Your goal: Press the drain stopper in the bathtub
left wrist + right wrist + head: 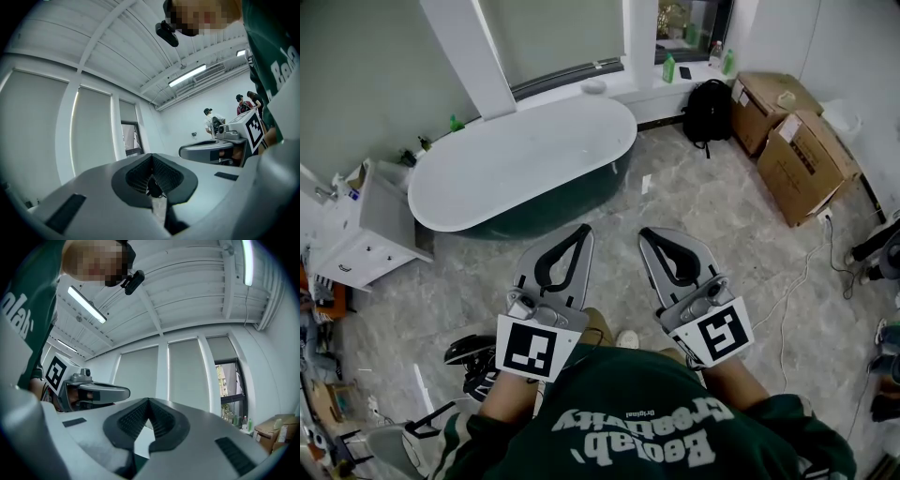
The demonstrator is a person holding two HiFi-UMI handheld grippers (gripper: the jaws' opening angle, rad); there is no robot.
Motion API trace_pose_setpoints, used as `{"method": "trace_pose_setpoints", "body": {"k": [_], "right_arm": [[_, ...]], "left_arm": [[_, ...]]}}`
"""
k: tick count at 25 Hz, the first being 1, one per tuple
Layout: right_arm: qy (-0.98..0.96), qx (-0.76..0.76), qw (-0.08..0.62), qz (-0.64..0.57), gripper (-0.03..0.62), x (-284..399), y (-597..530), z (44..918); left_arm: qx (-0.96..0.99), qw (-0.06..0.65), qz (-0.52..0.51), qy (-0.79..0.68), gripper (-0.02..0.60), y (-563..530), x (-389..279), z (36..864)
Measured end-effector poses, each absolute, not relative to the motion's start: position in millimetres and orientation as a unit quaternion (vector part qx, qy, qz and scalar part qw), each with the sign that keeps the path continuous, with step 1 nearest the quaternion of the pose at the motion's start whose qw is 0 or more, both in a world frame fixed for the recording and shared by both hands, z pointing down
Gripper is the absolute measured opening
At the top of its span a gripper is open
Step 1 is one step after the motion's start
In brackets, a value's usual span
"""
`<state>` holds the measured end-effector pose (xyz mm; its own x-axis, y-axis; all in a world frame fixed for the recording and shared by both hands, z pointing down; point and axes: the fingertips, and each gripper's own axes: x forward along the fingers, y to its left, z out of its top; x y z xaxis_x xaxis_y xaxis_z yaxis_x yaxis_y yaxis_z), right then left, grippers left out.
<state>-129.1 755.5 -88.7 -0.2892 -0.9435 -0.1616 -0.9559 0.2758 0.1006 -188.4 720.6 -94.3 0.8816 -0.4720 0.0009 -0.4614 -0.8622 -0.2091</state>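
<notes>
The white oval bathtub (525, 155) with a dark green outer wall stands ahead on the grey tiled floor. Its inside looks plain white and no drain stopper shows. My left gripper (584, 229) and right gripper (645, 232) are held side by side in front of my chest, short of the tub and apart from it. Each is shut with its tips together and nothing between them. The left gripper view (151, 155) and the right gripper view (149, 400) look up at the ceiling, walls and windows, not at the tub.
A white cabinet (356, 234) stands left of the tub and a white column (469, 56) rises behind it. A black backpack (709, 108) and cardboard boxes (802, 155) sit at the right. A white cable (797, 281) trails over the floor. People (208, 119) stand far off.
</notes>
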Motion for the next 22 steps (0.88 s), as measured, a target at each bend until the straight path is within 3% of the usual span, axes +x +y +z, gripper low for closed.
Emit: {"method": "trace_pose_setpoints", "body": {"k": [22], "right_arm": [[0.796,-0.6,0.012,0.084,0.011,-94.7,641.8,-45.5]], "left_arm": [[-0.962,0.085,-0.032,0.257,0.006,591.4,-160.8,-52.5]]}}
